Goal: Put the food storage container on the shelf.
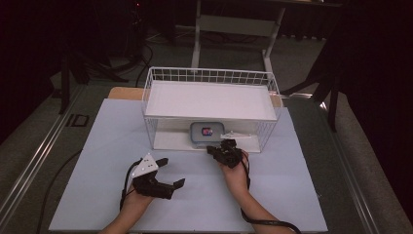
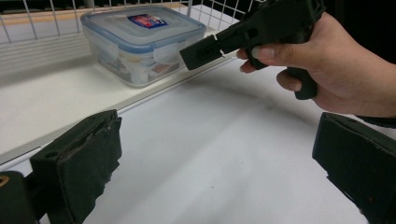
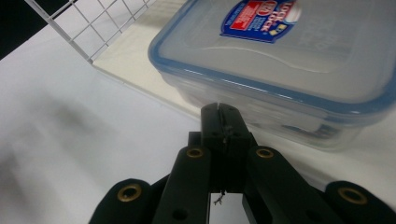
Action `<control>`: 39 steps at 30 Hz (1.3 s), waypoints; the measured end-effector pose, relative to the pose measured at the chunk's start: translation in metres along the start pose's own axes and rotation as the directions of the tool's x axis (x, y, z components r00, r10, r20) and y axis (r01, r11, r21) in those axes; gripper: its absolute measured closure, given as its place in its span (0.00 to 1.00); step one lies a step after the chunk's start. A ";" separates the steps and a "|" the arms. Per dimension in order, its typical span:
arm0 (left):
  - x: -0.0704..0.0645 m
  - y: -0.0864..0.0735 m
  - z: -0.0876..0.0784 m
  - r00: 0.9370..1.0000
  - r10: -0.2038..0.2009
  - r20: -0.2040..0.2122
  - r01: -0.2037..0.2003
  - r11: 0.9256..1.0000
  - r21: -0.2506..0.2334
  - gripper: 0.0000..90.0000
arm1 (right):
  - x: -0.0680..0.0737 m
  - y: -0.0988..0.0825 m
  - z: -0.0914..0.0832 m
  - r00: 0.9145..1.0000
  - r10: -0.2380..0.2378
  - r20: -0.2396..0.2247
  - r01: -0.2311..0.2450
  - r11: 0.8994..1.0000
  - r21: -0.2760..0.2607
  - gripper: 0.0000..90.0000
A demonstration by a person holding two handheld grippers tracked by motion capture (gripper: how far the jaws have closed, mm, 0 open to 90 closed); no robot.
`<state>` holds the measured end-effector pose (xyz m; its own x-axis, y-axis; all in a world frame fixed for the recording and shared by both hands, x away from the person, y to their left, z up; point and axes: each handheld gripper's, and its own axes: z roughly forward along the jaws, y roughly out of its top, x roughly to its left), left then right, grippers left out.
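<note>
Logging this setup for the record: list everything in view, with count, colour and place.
Clear plastic food container with blue-rimmed lid: one, on the lower shelf of the basket.
White wire basket rack: one, at the table's far middle.
White flat table top: one, under everything.
White metal stand: one, behind the table.
Left hand-held gripper: one, black, jaws open, near left.
Right hand-held gripper: one, black, jaws shut, tips close before the container.
</note>
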<state>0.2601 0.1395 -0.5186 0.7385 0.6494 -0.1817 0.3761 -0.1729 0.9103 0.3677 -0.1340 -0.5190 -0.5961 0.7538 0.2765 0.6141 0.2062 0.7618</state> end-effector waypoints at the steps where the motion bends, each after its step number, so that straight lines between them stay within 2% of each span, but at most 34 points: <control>1: 0.000 0.000 0.000 1.000 0.000 0.003 0.000 1.000 0.002 0.03 | 0.000 0.001 0.001 1.000 -0.005 0.002 0.005 1.000 -0.001 1.00; 4: 0.001 -0.001 0.001 1.000 0.008 -0.003 -0.008 1.000 0.005 0.03 | -0.001 0.005 0.004 1.000 0.001 0.008 -0.001 1.000 -0.008 1.00; 8: 0.005 -0.004 0.002 1.000 -0.014 0.005 0.014 1.000 0.007 0.03 | -0.003 0.010 0.009 1.000 0.005 0.012 -0.005 1.000 -0.016 1.00; 9: 0.006 -0.006 0.002 1.000 -0.003 -0.009 0.003 1.000 0.014 0.03 | -0.004 0.012 0.011 1.000 0.006 0.015 -0.006 1.000 -0.012 1.00; 11: 0.006 -0.008 0.003 1.000 0.000 -0.010 0.000 1.000 0.019 0.03 | -0.004 0.014 0.013 1.000 0.010 0.015 -0.009 1.000 -0.014 1.00; 12: 0.006 -0.008 0.003 1.000 0.003 -0.010 -0.002 1.000 0.020 0.03 | -0.005 0.015 0.015 1.000 -0.008 0.022 0.008 1.000 -0.017 1.00; 17: 0.004 -0.008 0.002 1.000 0.008 -0.013 -0.008 1.000 0.015 0.03 | -0.006 0.019 0.020 1.000 -0.001 0.026 0.002 1.000 -0.018 1.00; 20: 0.003 -0.007 0.001 1.000 0.011 -0.013 -0.011 1.000 0.009 0.03 | -0.008 0.021 0.023 1.000 0.009 0.029 -0.008 1.000 -0.019 1.00; 23: 0.002 -0.006 0.000 1.000 0.013 -0.013 -0.013 1.000 0.003 0.03 | -0.008 0.024 0.024 0.998 0.052 0.032 -0.052 0.999 -0.006 1.00; 24: 0.002 -0.006 -0.001 1.000 0.016 -0.018 -0.016 1.000 0.004 0.03 | -0.009 0.025 0.025 0.999 0.040 0.036 -0.040 0.999 -0.008 1.00; 27: 0.002 -0.006 -0.002 0.999 0.020 -0.027 -0.021 1.000 -0.003 0.03 | -0.007 0.029 0.026 0.997 0.065 0.037 -0.065 0.998 -0.002 1.00; 32: 0.003 -0.007 -0.001 1.000 0.015 -0.025 -0.015 1.000 0.002 0.03 | -0.006 0.034 0.030 0.998 0.046 0.046 -0.046 0.999 -0.008 1.00; 34: 0.002 -0.008 -0.001 1.000 0.018 -0.025 -0.018 1.000 0.003 0.03 | -0.004 0.035 0.031 0.996 0.078 0.047 -0.078 0.997 0.002 1.00; 36: 0.002 -0.008 -0.001 1.000 0.020 -0.023 -0.020 1.000 0.005 0.03 | -0.005 0.035 0.033 0.995 0.078 0.058 -0.079 0.997 0.017 1.00; 39: 0.001 -0.008 -0.001 1.000 0.016 -0.019 -0.016 1.000 0.000 0.03 | -0.008 0.033 0.035 0.996 0.074 0.056 -0.074 0.997 0.008 1.00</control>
<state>0.2576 0.1424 -0.5253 0.7336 0.6607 -0.1594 0.3640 -0.1838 0.9131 0.4107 -0.1112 -0.5169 -0.5190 0.8009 0.2987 0.6608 0.1543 0.7345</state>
